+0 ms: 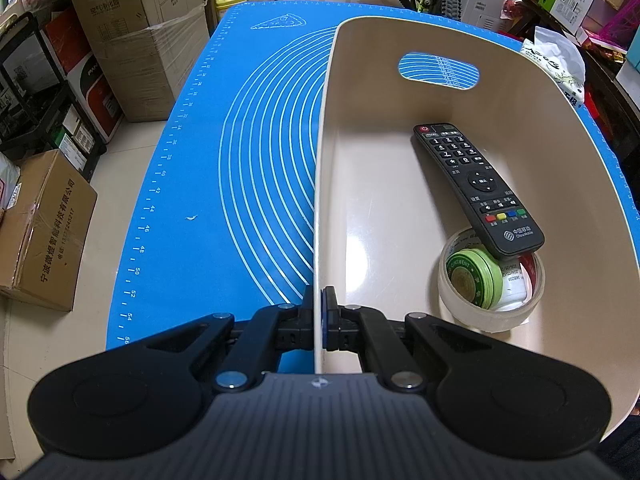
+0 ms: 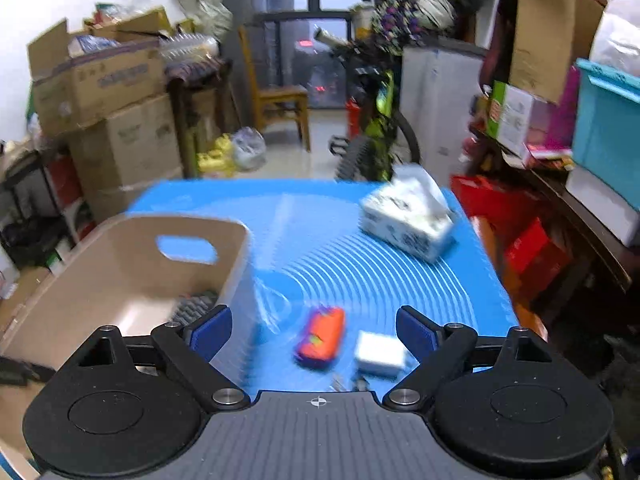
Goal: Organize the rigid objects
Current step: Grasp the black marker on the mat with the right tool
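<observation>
- The left gripper [image 1: 319,312] is clenching the thin near wall of the beige bin [image 1: 520,92], one pad on each side of the rim, and this pinch is steadying the bin on the blue mat [image 1: 180,208]
- The right gripper [image 2: 314,334] is standing released, its blue pads wide apart with nothing between them, and it is hovering over the near edge of the mat beside the bin
- The orange case [image 2: 320,338] is lying flat on the mat near its near edge, just beside the bin's outer wall and close to the white charger block [image 2: 380,354]; both are looking blurred in the right wrist view
- The orange case is looking small, oblong and rounded at the ends, orange with a purple rim; it is probably handling as a light, stiff thing, and a grip across its narrow width at the middle is seeming safest, since smooth rounded sides could be slipping out of the pads
- The charger block is looking white, boxy and hard; a squeeze across two flat opposite faces is likely holding it well, though what trails from it is too blurred to tell
- Already lying inside the bin are a black remote [image 1: 478,188], a roll of clear tape [image 1: 490,280] and a green tin [image 1: 472,278] sitting within the roll, the remote's lower end resting on the tape
- A tissue pack [image 2: 410,218] is sitting toward the mat's far right corner, soft and probably no part of this sorting
</observation>
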Demonstrator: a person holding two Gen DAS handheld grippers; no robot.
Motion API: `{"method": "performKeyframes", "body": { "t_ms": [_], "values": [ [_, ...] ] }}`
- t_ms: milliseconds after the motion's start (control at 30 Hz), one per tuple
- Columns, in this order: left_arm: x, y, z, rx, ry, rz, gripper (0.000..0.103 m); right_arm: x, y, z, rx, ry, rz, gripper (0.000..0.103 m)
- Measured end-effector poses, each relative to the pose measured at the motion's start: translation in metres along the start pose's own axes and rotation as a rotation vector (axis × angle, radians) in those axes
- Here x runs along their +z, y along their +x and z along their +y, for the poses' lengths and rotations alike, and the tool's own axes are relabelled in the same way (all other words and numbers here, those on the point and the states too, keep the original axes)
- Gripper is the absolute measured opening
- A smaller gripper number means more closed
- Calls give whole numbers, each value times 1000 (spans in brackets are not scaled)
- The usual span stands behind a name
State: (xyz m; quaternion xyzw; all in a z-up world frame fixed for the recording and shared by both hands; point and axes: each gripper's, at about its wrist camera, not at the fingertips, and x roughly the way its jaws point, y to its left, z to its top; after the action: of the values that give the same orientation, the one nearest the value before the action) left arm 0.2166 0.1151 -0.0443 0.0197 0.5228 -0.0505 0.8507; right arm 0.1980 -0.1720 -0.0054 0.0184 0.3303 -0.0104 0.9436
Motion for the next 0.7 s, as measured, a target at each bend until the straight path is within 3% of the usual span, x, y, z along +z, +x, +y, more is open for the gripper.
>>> {"method": "performKeyframes", "body": {
  "t_ms": [133,333,700],
  "values": [
    [0,0,0,0,0,0,3,-20,13,-11,-36,-50,21,90],
    [0,1,-1,1,0,0,4,-51,37,-25,-43,-29,65,89],
    [0,1,-1,1,-1,1,4,-83,64,-36,-69,-44,145,73]
  ]
}}
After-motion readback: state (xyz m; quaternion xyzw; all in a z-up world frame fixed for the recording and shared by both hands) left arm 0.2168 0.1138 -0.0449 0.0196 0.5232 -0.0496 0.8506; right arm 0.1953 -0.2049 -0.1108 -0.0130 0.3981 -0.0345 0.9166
